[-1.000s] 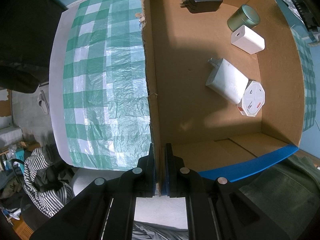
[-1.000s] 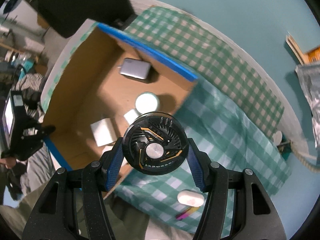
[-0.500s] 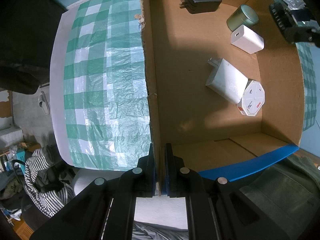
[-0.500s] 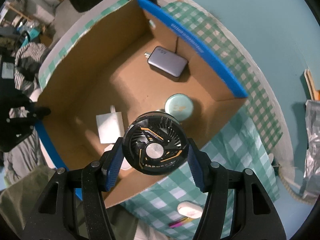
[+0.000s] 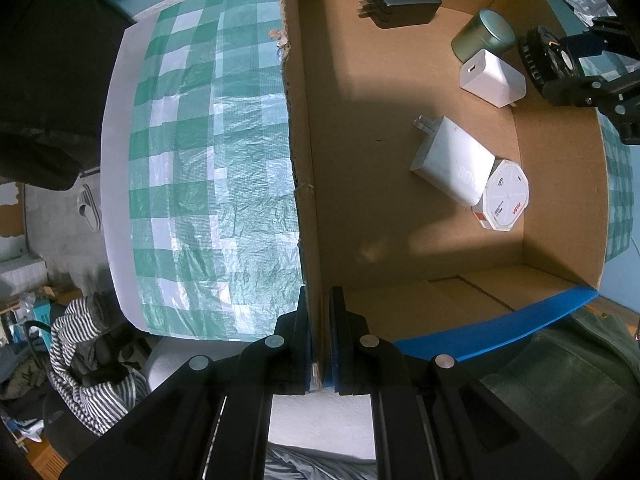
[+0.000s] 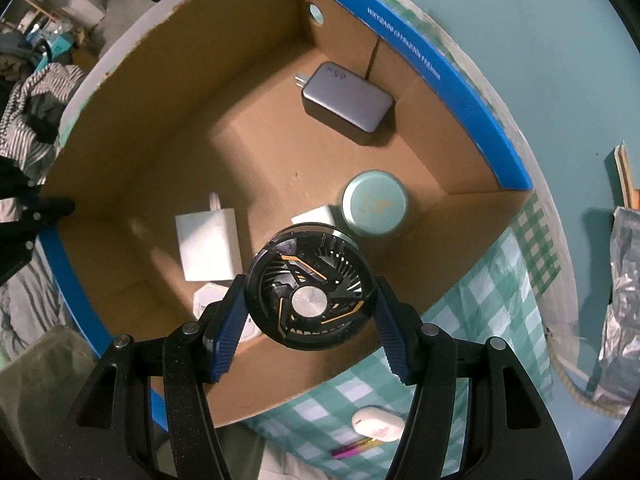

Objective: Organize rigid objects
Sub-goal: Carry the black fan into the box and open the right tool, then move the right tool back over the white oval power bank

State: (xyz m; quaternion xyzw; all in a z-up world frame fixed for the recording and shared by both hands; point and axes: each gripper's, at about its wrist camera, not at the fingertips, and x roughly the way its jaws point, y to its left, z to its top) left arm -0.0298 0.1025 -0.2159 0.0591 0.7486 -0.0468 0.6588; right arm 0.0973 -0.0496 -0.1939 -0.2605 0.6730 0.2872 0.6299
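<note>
The right gripper (image 6: pixel 306 312) is clamped on a round black fan (image 6: pixel 310 290), its blue pads pressing the rim from both sides, and over the last second it has carried the fan from above the checked cloth (image 6: pixel 484 304) to above the near corner of the cardboard box (image 6: pixel 132 92), sinking a little as it came. The left gripper (image 5: pixel 320 344) has not moved; its jaws are together on the box wall, steadying it. Below the fan lie a white charger (image 6: pixel 208 242), a smaller white plug and a green tin (image 6: pixel 374 204), with a grey charger (image 6: pixel 346 100) farther off. The fan looks ready to be lowered and let go; a white case (image 6: pixel 378 422) waits on the cloth.
</note>
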